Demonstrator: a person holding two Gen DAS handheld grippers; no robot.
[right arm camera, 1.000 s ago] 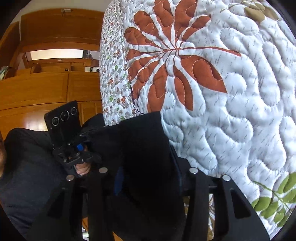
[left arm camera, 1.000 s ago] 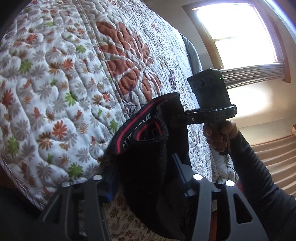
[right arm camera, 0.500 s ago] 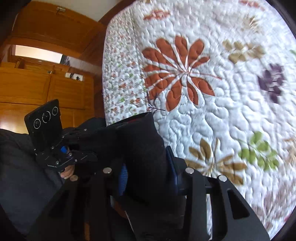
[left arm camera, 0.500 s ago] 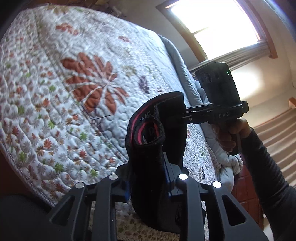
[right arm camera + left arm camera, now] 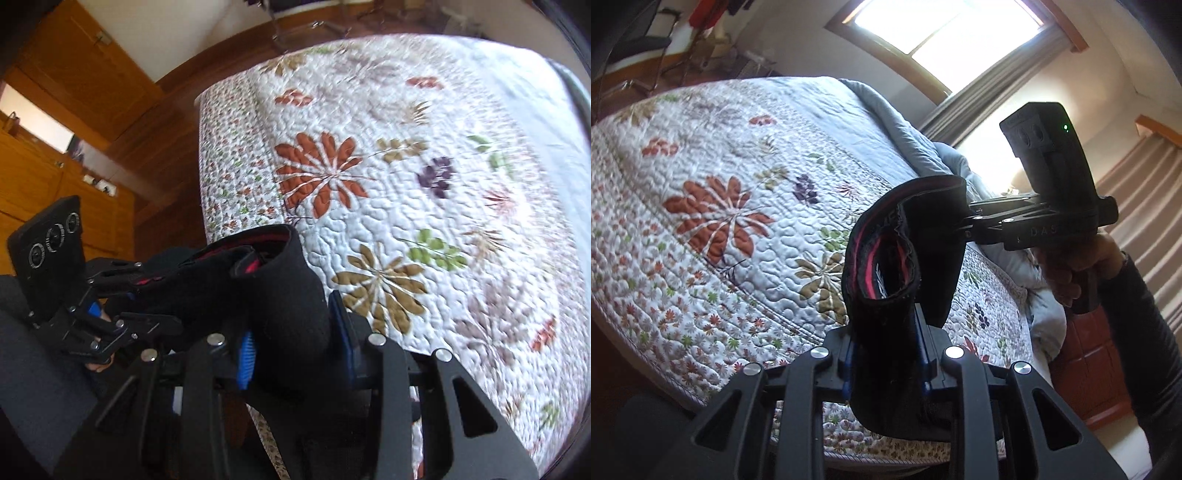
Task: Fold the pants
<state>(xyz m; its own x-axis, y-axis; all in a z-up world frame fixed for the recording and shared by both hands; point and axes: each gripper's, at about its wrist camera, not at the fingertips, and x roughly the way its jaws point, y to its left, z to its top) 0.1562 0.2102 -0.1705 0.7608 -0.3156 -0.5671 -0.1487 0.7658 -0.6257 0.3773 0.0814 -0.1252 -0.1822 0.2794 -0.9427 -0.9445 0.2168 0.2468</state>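
Left gripper (image 5: 884, 354) and right gripper (image 5: 295, 354) both pinch the black pants (image 5: 905, 258) above the quilt (image 5: 738, 184); fingertips hidden by cloth; legs cut off below.

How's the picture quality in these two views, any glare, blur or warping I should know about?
Left wrist view: the window is blown out white, leaving the black pants dark and low in detail; fisheye curves the bed quilt. Right wrist view: even light, no glare, but the quilt blurs toward the right edge and bulges from fisheye.
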